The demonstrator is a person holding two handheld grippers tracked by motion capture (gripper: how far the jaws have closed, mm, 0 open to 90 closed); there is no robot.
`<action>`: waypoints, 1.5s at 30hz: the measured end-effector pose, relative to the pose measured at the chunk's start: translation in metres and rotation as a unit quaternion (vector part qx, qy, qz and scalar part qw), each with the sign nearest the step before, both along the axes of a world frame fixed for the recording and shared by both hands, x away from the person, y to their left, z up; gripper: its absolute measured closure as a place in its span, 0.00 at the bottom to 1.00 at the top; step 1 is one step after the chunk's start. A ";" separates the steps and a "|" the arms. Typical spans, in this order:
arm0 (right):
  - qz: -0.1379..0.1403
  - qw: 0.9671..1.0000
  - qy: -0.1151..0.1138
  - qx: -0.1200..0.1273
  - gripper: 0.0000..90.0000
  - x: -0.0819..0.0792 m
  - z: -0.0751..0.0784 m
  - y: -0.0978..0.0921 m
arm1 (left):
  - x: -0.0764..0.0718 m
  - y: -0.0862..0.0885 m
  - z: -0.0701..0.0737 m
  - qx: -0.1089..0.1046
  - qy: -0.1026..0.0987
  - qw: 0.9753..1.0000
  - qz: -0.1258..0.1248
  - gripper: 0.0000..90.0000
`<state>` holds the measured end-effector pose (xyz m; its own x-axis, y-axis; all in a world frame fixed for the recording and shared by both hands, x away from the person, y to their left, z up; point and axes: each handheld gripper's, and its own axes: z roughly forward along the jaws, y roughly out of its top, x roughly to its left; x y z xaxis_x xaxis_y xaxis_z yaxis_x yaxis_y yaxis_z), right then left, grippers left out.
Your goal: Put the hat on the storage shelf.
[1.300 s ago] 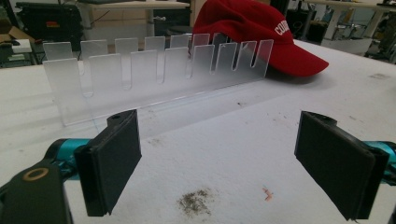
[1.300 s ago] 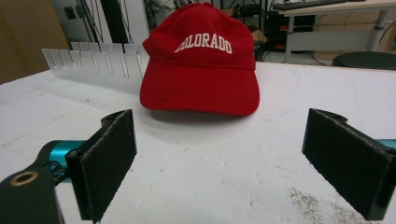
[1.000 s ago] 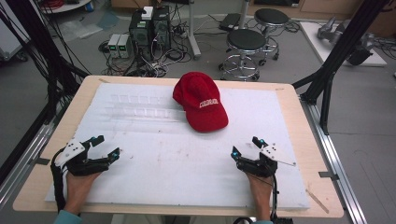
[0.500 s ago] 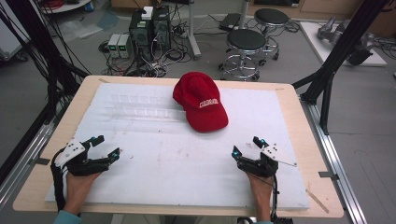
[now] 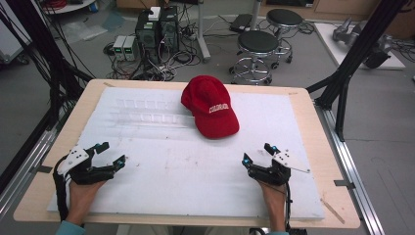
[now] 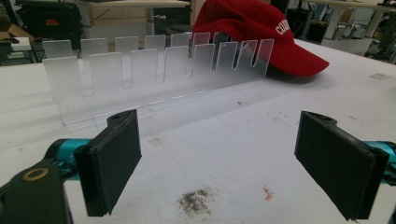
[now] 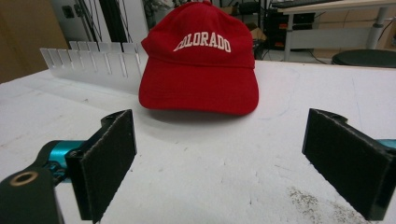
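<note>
Nothing is shifting since the earlier frames: the left gripper [image 5: 108, 154] and right gripper [image 5: 257, 154] are staying low at the near edge of the white mat [image 5: 161, 171], jaws spread wide and holding nothing. Ahead of them the red cap [image 7: 200, 60] is lying brim-forward toward the far edge, beside the empty slotted clear rack [image 6: 154, 65]. It is looking light and soft, so pinching its stiffer brim [image 7: 198, 93] seems safest.

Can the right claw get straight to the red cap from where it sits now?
Probably yes: the right claw is open and faces the red cap, with bare white mat between them.
</note>
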<state>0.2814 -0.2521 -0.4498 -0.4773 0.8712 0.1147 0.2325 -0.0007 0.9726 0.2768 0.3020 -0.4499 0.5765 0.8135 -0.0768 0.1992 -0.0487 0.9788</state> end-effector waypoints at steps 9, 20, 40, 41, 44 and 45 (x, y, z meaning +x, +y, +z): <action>0.011 0.999 0.019 -0.030 0.10 0.010 0.016 0.002 | 0.001 0.001 0.000 -0.005 0.008 1.000 0.002 0.16; 0.044 0.997 0.044 -0.052 0.10 0.050 0.069 0.014 | 0.002 0.001 0.000 -0.005 0.008 1.000 0.001 0.16; 0.079 0.989 0.084 -0.096 0.10 0.131 0.122 0.054 | 0.002 0.000 0.000 -0.005 0.009 1.000 0.001 0.16; 0.080 0.989 0.081 -0.097 0.10 0.136 0.125 0.057 | 0.002 0.001 0.000 -0.004 0.009 1.000 0.001 0.16; 0.081 0.987 0.092 -0.104 0.10 0.143 0.130 0.061 | 0.001 0.000 0.000 -0.001 0.008 1.000 0.000 0.16; 0.079 0.985 0.102 -0.114 0.10 0.152 0.135 0.065 | 0.001 0.000 0.000 -0.001 0.007 1.000 -0.001 0.16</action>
